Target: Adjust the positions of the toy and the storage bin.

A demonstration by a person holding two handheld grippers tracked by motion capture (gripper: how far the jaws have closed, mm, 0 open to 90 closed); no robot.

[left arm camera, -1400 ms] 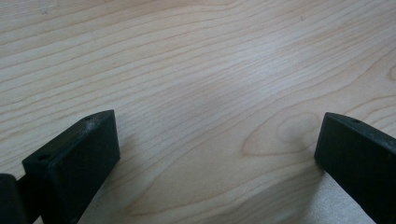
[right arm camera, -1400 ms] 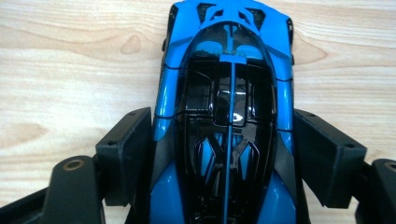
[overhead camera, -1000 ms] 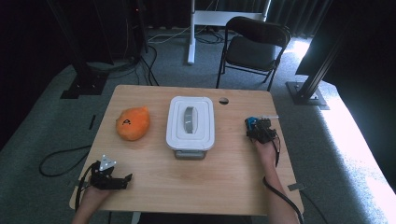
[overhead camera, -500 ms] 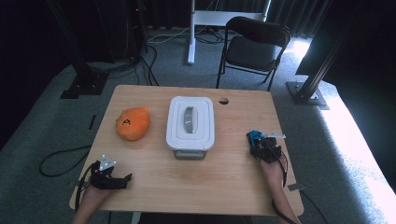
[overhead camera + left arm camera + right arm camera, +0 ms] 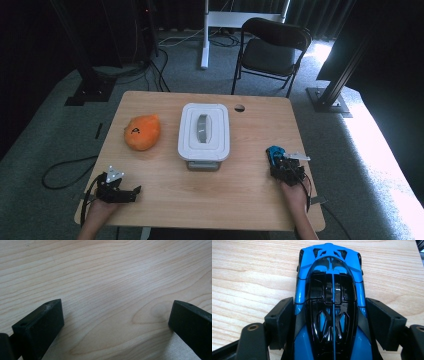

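Note:
A blue and black toy car [image 5: 332, 297] lies between the two black jaws of my right gripper [image 5: 332, 325], whose pads press on its sides just above the wooden table. In the high view that gripper [image 5: 280, 162] and the toy car [image 5: 273, 153] are near the table's right edge, right of a white lidded box [image 5: 204, 131]. My left gripper [image 5: 125, 192] rests at the front left of the table, pointing right. In the left gripper view its jaws stand wide apart over bare wood, and the left gripper [image 5: 115, 325] holds nothing.
An orange plush toy [image 5: 142, 132] lies left of the white box. A small round hole [image 5: 239, 107] is in the table [image 5: 250, 195] behind the box. A black folding chair [image 5: 272, 50] stands beyond the far edge. Cables trail on the grey floor at left.
My right gripper, with the toy car in it, has moved toward the near side of the table along the right edge. The left gripper has stayed where it was.

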